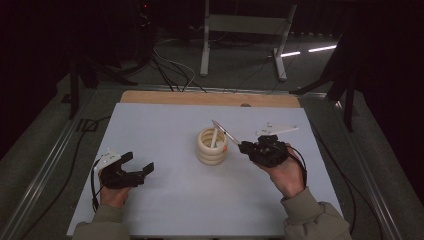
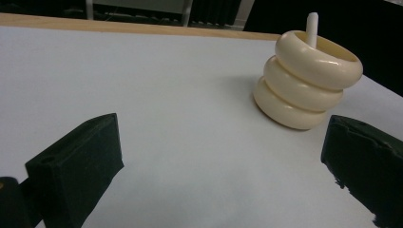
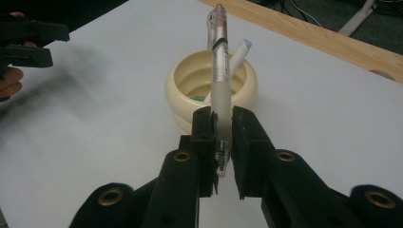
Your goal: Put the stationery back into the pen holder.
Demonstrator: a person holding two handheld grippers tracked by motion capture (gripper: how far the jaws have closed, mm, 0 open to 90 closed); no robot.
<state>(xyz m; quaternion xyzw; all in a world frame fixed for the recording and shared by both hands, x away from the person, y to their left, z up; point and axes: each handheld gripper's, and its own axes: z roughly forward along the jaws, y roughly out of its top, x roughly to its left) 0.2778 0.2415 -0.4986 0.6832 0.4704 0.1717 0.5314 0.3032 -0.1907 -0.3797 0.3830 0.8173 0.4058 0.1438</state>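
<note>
Right claw (image 3: 222, 137): nearest the lens in the right gripper view; pinching a pen (image 3: 219, 80) between both pads, near the pen's lower end, pads pressed on the barrel.
Pen: clear upper barrel with a dark band, frosted grip section below; tilted, upper end leaning out over the cup's mouth; in the high view (image 1: 224, 131) angled up and left from the claw toward the cup's rim.
Cup (image 3: 211, 90): cream, ribbed like three stacked rings, upright near the middle of the table, just beyond the right claw; open at the top.
Inside the cup: a white stick (image 3: 236, 56) leaning against the far rim, tip above the rim; something green at the bottom, too small to identify.
Left claw (image 1: 136, 165): spread wide, nothing between the pads; low over the table at the near left, well apart from the cup; seen also at the left edge of the right gripper view.
Open room: bare white tabletop (image 1: 165, 125) between the left claw and the cup, and across the near side between both hands.
Edges: wooden strip (image 1: 210, 98) along the far side of the table; right edge near the right hand (image 1: 287, 175); dark floor with cables and a metal frame beyond.
</note>
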